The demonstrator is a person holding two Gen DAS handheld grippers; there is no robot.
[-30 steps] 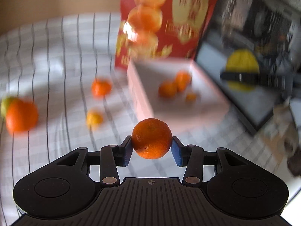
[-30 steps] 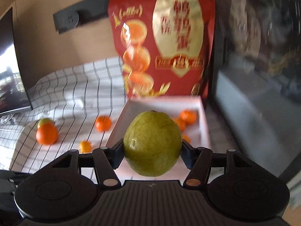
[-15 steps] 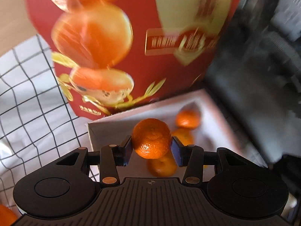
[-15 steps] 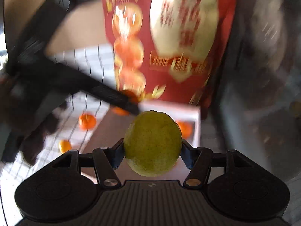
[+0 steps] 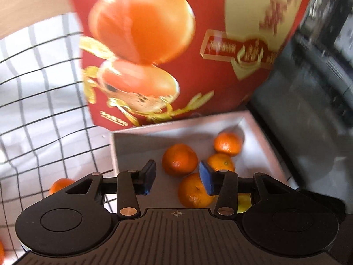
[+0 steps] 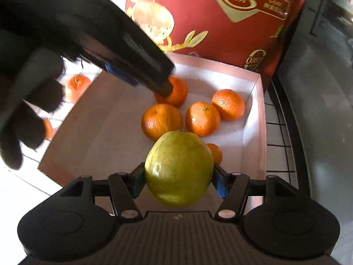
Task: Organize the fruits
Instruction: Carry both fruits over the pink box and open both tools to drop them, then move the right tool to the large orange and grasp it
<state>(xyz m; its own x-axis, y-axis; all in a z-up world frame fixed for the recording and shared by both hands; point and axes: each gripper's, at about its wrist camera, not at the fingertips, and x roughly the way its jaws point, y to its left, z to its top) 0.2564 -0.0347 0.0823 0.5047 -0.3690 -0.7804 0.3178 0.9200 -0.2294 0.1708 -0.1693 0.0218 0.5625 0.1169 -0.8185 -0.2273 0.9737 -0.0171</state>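
Between right jaws, green-yellow speckled pear (image 6: 178, 169), glossy

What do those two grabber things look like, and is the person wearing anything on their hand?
Both grabbers are black plastic. Each has a ribbed middle plate, two round bumps at the sides, and thin arms with shiny rivets. The left gripper and right gripper have flat blue pads on their fingertips. The hand wears a black glove. No cables show.

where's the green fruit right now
In the right wrist view the green fruit sits low at centre, clamped in the right gripper above the near part of the white box, just in front of the oranges lying inside it.
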